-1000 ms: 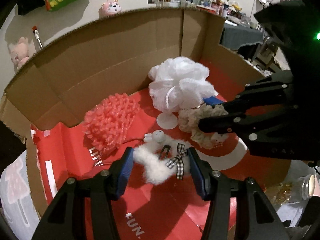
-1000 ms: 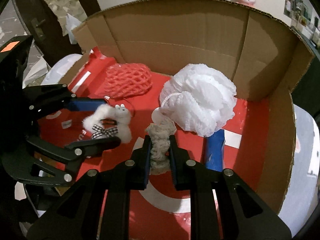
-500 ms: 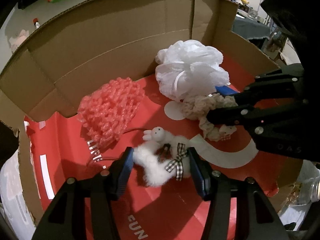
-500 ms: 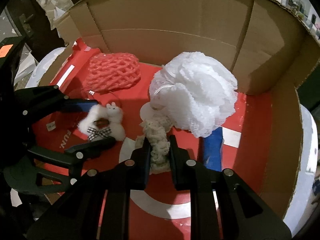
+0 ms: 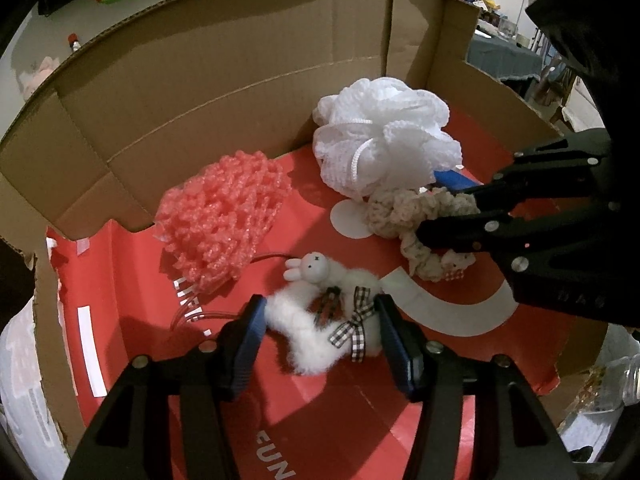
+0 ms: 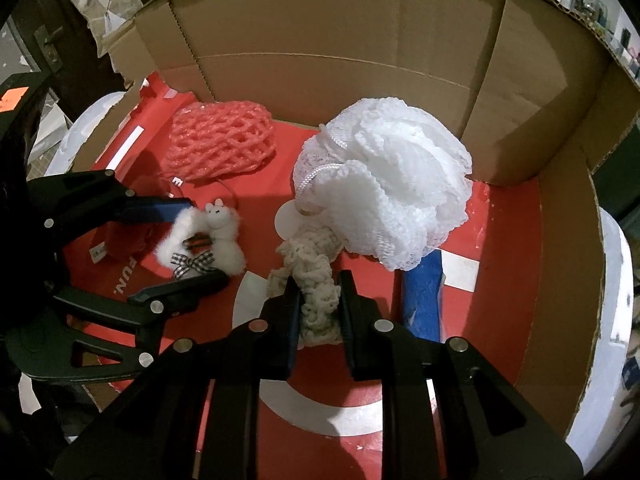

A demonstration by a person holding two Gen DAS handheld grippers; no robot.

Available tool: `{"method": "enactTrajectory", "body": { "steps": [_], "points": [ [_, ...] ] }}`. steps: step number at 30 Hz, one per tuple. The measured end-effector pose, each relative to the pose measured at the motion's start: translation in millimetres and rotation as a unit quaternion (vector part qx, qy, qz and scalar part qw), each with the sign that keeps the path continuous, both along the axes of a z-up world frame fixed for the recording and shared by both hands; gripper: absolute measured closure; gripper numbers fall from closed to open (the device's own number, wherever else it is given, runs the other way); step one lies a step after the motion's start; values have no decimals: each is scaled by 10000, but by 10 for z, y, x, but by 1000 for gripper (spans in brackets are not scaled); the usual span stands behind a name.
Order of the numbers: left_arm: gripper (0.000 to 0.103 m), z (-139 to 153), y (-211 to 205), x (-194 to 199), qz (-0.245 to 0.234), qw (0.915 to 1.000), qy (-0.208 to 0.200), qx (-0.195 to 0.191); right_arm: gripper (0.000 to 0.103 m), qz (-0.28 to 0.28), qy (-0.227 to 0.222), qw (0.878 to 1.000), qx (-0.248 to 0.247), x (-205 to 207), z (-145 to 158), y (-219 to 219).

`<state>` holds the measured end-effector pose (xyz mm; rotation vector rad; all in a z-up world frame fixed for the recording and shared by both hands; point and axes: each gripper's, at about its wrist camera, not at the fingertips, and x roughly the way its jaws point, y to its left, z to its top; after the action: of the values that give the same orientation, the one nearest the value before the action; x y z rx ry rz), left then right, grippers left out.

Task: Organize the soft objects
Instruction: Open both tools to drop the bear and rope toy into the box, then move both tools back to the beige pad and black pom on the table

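Inside a cardboard box point(image 5: 208, 80) with a red floor, my left gripper point(image 5: 320, 320) is shut on a fluffy white scrunchie with a bunny head and checked bow point(image 5: 324, 320), also in the right wrist view point(image 6: 208, 240). My right gripper point(image 6: 318, 292) is shut on a beige knitted scrunchie point(image 6: 316, 276), also in the left wrist view point(image 5: 416, 220). Both scrunchies hang low over the box floor. A white mesh bath pouf point(image 6: 384, 188) and a pink foam net point(image 6: 222, 140) lie further back.
A blue flat object point(image 6: 422, 300) lies on the floor under the pouf's right side. The box walls point(image 6: 360, 32) rise at the back and right. Outside the box are white cloth point(image 6: 616, 260), wall clutter and shelves.
Both grippers have moved down and deeper into the box with their scrunchies. The grips have not changed.
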<state>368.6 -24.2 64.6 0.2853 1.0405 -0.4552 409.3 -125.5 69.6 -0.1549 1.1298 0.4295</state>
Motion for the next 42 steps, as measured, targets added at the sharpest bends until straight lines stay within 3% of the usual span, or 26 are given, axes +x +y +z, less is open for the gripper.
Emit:
{"method": "enactTrajectory", "body": {
  "steps": [13,15,17,26,35,42],
  "points": [
    [20,187,161,-126,154,9992,-273,-256,78,-136,-97,9998,-65,-13,18,-5],
    [18,270,195,-190,205,9985,-396,-311,70,-149,-137,9998,-31,-36,46,-15],
    [13,362,224,-263,256,9977,-504,-370,34,-182,-260,9995,18,-77,105,-35],
    [0,780,437,-673,724,9880,-1138,-755,33,-303,-898,9955,47,-399,571,-98],
    [0,1218,558,-1213,965,9728,-1739,-1184,28,-372,-1579,9864,271,-1002,1112,-197],
    [0,1419,583,-1775,1027,9594,-2251,-1354,27,-456,-2311,9713,329,-1680,1446,-262]
  ]
}}
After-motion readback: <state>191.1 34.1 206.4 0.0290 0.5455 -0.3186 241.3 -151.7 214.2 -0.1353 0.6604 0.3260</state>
